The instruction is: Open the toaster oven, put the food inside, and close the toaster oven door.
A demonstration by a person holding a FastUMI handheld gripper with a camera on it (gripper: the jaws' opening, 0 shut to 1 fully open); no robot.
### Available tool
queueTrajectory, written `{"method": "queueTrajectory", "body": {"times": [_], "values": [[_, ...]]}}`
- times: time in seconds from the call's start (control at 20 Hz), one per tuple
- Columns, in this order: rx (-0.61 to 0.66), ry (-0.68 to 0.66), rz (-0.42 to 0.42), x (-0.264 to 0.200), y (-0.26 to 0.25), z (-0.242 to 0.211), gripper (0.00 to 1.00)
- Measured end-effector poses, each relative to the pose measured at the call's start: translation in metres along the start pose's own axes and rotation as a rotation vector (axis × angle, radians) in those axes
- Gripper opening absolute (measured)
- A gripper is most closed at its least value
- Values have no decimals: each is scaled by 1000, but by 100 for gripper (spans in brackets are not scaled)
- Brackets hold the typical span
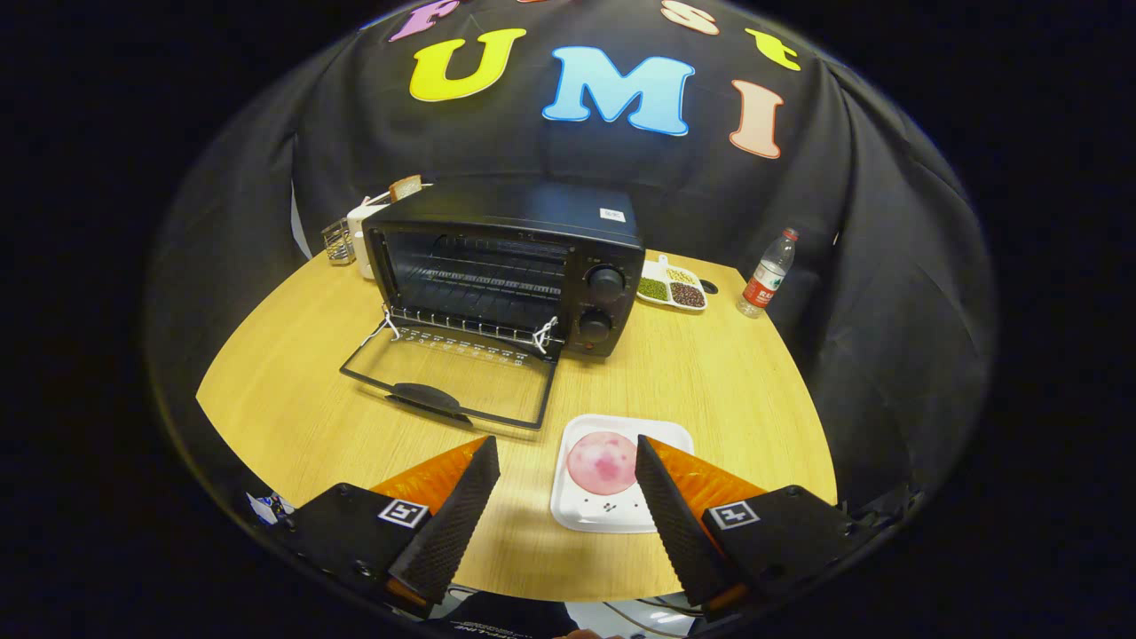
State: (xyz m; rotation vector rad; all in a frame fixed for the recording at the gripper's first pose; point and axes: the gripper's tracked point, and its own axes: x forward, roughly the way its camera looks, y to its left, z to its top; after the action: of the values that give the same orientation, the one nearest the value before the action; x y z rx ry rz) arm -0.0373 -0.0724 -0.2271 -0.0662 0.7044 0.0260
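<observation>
Just ahead, food point(602, 462) between open claw point(566, 469) fingers

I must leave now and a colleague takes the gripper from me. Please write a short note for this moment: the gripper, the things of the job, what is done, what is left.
Gripper: open, holding nothing, fingers spread above the table.
Food: the pink round piece lies on the white tray, between the fingers and close to one fingertip, untouched.
Toaster oven: beyond the fingers, its door folded down flat on the table, rack inside bare.
Done: door opened.
Left: grasp the food, place it on the rack, close the door.
</observation>
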Motion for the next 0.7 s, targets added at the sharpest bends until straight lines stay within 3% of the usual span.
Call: {"method": "queueTrajectory", "body": {"times": [0.4, 0.7], "values": [[-37, 40, 79, 20, -43, -3, 99], [-28, 107, 129, 44, -103, -13, 99]]}}
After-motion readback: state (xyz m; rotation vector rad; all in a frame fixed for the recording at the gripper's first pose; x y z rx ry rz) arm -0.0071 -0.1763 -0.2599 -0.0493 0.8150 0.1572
